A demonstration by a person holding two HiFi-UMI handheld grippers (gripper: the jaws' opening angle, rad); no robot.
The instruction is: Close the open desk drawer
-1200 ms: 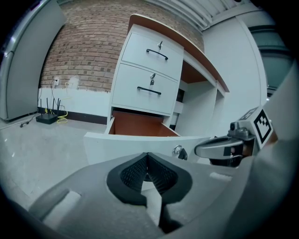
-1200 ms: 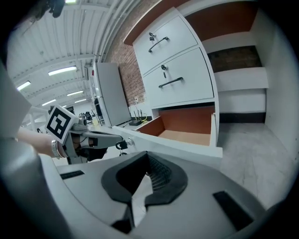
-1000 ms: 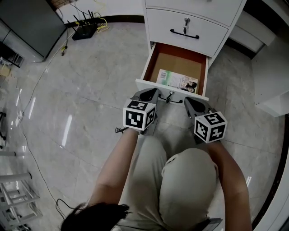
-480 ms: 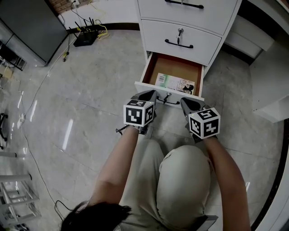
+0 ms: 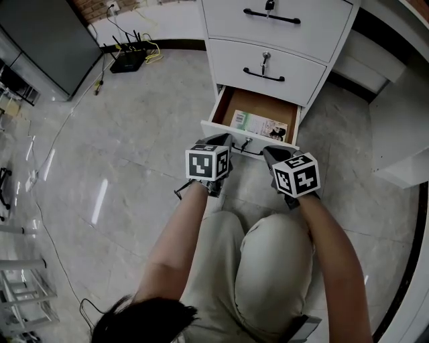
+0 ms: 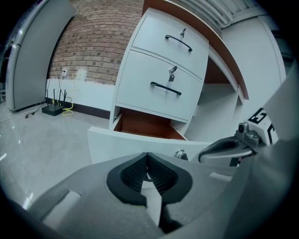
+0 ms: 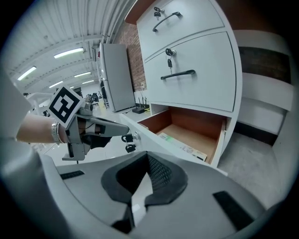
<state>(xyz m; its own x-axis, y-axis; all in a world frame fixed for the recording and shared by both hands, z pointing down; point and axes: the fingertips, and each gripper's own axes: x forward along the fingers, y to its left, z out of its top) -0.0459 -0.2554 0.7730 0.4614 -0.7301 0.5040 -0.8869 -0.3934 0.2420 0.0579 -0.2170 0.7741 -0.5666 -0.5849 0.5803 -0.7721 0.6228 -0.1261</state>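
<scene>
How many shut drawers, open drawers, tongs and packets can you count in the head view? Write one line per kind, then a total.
Shut drawers: 2, top drawer and middle drawer
Open drawers: 1, bottom drawer
Tongs: 2, left tongs and right tongs
Packets: 1, packet in the bottom drawer
Total: 6

- White wooden desk drawers: three. Top drawer (image 5: 308,13), middle drawer (image 5: 234,57), open bottom drawer (image 5: 258,104).
- Grey two-jaw grippers: two. Left gripper (image 5: 224,139), right gripper (image 5: 270,151).
- Printed flat packet (image 5: 261,125): one.
- Black antenna router (image 5: 126,60): one.
</scene>
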